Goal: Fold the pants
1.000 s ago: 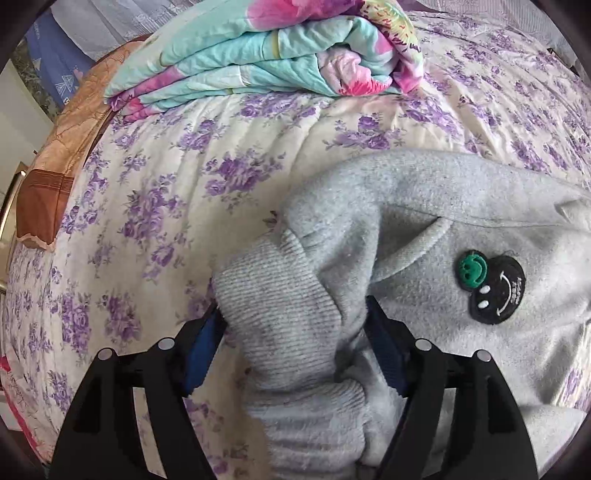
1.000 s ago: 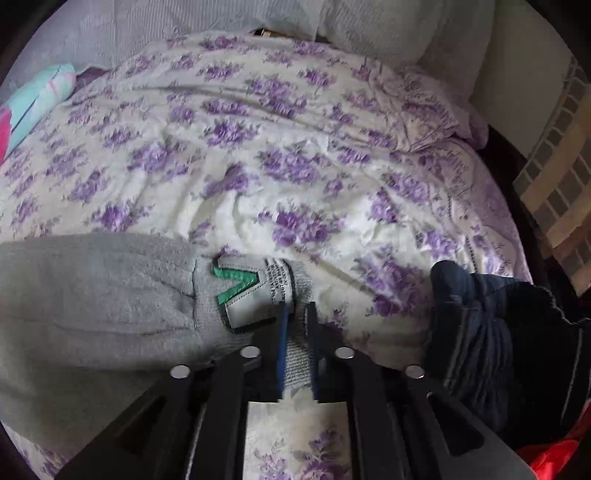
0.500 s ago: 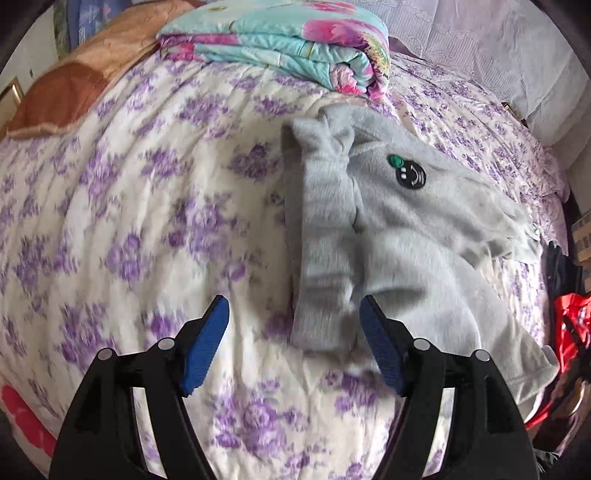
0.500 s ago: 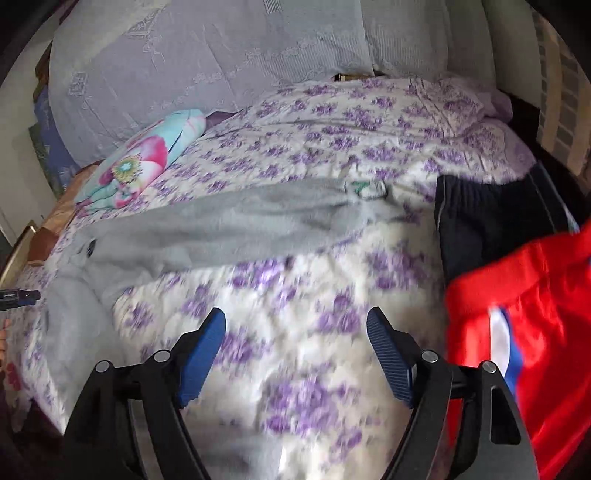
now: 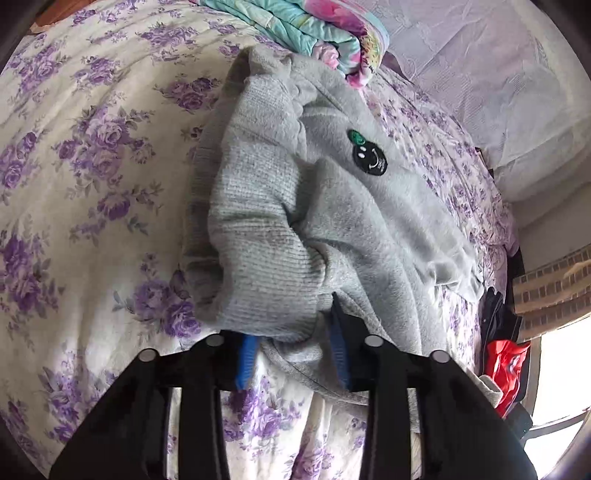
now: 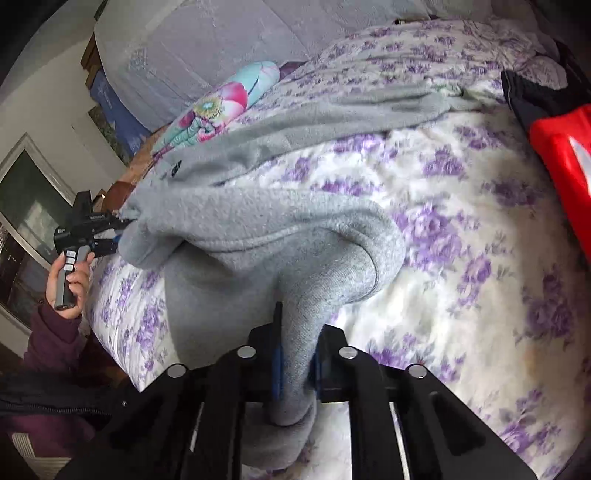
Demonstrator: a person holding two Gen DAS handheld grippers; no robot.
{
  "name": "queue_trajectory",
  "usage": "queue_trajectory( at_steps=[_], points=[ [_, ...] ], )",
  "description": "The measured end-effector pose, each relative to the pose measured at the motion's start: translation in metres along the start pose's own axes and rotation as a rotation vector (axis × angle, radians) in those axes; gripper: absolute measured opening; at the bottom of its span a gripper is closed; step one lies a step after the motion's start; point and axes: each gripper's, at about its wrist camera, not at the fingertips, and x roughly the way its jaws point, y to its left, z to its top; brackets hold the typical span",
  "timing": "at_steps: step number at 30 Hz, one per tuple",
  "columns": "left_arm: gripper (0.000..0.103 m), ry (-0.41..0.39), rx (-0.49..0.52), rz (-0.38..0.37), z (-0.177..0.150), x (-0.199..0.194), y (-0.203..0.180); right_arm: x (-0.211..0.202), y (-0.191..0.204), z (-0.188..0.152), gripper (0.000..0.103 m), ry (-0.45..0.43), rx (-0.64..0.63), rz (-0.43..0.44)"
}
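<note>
Pants [image 5: 332, 206], grey, lay rumpled on the floral bed [image 5: 92, 184], unfolded. Your left claw [image 5: 291, 354] pinched the ribbed waistband; your right claw [image 6: 295, 354] was closing on a leg fold.

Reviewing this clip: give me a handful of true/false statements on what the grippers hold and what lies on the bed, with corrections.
1. The left gripper is clamped on the ribbed waistband of the grey pants. True.
2. The right gripper is empty. False: grey pant fabric sits pinched between its fingers as they close.
3. The pants carry a black smiley patch. True.
4. The bedsheet is plain white. False: it has purple flowers.
5. A folded colourful blanket lies beyond the pants. True.
</note>
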Motion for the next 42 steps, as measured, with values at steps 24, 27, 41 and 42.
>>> queue_trajectory(
  at_steps=[24,27,41,42],
  points=[
    [0.078,-0.039,0.018,0.079,-0.056,-0.036,0.03,-0.092,-0.022,0.032,0.099,-0.098,0.063,-0.132],
    [0.086,-0.03,0.0,0.087,-0.041,-0.011,0.02,-0.033,-0.009,0.058,0.099,0.131,0.041,-0.291],
    [0.02,-0.147,0.106,0.112,-0.056,-0.091,0.0,-0.124,-0.023,0.018,0.018,-0.275,0.111,-0.049],
    [0.02,-0.124,0.117,0.146,-0.061,-0.085,0.004,-0.109,-0.037,-0.009,0.024,-0.217,0.177,-0.051]
  ],
)
